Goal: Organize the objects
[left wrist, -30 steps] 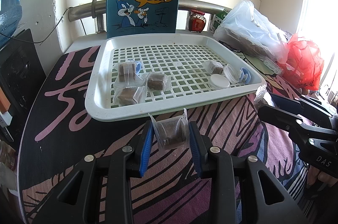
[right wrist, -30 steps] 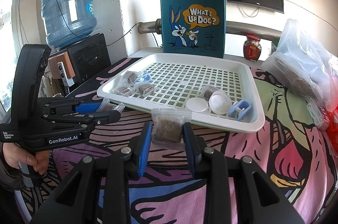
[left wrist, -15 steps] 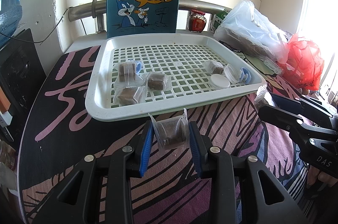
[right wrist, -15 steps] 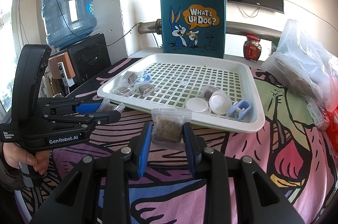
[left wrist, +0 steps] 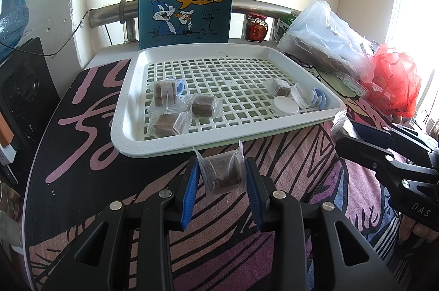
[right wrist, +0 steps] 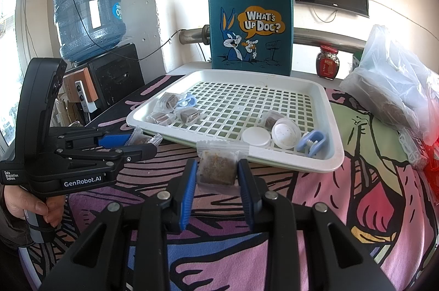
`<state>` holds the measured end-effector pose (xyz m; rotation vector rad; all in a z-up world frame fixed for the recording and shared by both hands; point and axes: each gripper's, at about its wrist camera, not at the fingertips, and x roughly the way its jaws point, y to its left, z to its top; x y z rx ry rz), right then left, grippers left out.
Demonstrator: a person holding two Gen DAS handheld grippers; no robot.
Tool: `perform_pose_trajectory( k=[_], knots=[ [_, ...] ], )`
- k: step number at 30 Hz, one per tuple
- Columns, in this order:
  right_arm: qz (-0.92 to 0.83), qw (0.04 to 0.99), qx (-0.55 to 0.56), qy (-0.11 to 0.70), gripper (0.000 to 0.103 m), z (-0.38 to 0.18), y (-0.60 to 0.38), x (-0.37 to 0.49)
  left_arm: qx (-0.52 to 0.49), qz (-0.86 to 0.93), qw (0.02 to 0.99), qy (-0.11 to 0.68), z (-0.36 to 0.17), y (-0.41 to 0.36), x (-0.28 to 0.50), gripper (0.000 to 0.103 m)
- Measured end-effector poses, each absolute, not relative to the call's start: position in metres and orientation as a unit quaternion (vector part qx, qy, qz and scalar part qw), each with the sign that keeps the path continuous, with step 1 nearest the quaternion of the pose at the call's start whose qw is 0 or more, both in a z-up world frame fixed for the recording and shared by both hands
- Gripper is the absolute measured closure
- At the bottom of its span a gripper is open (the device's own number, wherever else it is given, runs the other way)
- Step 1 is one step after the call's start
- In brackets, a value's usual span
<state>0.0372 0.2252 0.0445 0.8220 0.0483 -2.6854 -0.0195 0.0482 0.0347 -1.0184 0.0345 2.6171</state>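
Each claw holds one small packet, and both hang just short of the near rim of the white tray [left wrist: 153, 153]. The left claw [left wrist: 222, 175] is narrowed onto a clear packet [left wrist: 223, 173] with a brown cube inside; its blue pads [left wrist: 190, 189] press the wrapper from both sides, with the crimped ends poking up above them. The right claw [right wrist: 216, 173] grips a second packet [right wrist: 218, 170] the same way, a brown block in clear film whose sealed top edge stands up in front of the tray rim.

These packets look very light, and the cube inside seems firm enough to take a squeeze, though it may crumble if crushed. The film is thin, glossy and probably slippery, so a grip on the loose crimped ends alone could slide or tear. The sound hold is the present one: across the cube itself, pads on two opposite flat faces.

In the tray, three more wrapped cubes [left wrist: 201, 105] lie in its left part beside a blue clip [left wrist: 179, 86]. In its right part sit another wrapped cube [left wrist: 279, 87], a white lid [left wrist: 286, 105], a small clear tub [left wrist: 301, 96] and a second blue clip [left wrist: 319, 97]. The tray floor is an open grid, so a packet set down should lie flat and not roll. A light packet may cling to a pad when released, so the claw should open fully, low over the grid
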Motion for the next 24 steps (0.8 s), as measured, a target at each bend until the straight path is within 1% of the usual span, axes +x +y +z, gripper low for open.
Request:
perform_pose_trajectory(
  k=[24],
  knots=[
    [-0.943,0.166,0.289,0.016,0.073,0.0441,0.2245,0.0376,-0.358,0.919,0.166,0.012,0.0351,0.0482,-0.0203,0.071]
  ],
)
